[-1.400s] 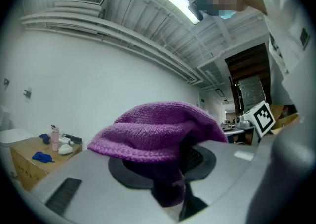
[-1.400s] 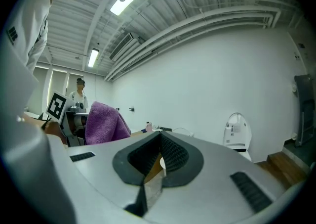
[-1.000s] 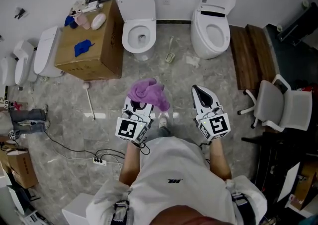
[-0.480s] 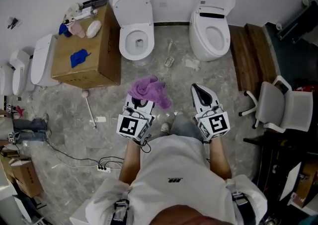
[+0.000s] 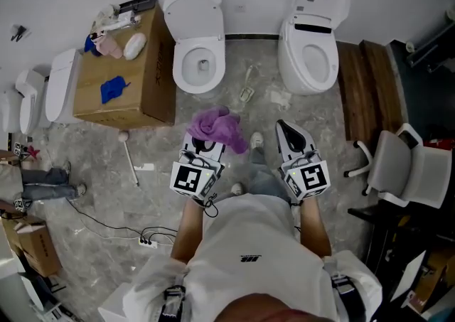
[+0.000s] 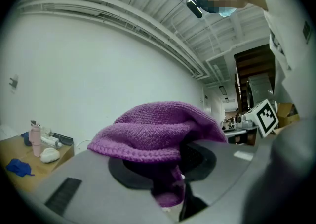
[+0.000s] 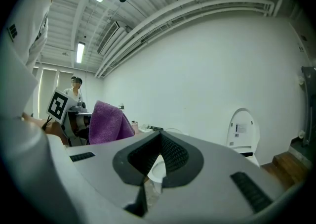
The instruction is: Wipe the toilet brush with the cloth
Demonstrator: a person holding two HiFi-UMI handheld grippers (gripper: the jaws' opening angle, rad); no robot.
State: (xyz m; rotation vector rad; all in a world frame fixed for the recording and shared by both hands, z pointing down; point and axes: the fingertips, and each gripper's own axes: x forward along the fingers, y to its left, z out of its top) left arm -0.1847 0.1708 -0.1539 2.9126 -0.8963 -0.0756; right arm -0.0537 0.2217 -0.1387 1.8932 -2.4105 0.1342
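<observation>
A slim toilet brush [image 5: 247, 84] lies on the grey floor between the two toilets, ahead of both grippers. In the head view my left gripper [image 5: 205, 145] is shut on a bunched purple cloth [image 5: 217, 129], which drapes over its jaws. The left gripper view shows the same cloth [image 6: 158, 129] heaped over the left gripper [image 6: 170, 171], hiding the fingertips. My right gripper [image 5: 283, 127] sits level with the left one, shut, nothing between its jaws. In its own view the right gripper [image 7: 160, 140] has its pads meeting at the tip, with the cloth [image 7: 106, 121] to the left.
A white toilet [image 5: 196, 36] stands ahead left, another with raised lid [image 5: 313, 43] ahead right. A cardboard box [image 5: 146, 93] with small items sits left, a long-handled tool [image 5: 129, 157] beside it. A wooden platform [image 5: 370, 86], a white chair [image 5: 402, 164] and floor cables [image 5: 146, 239] are around.
The view has shifted a little and a shoe has stepped forward between the grippers. Both grippers keep the same pose, and the cloth stays in the left one.
</observation>
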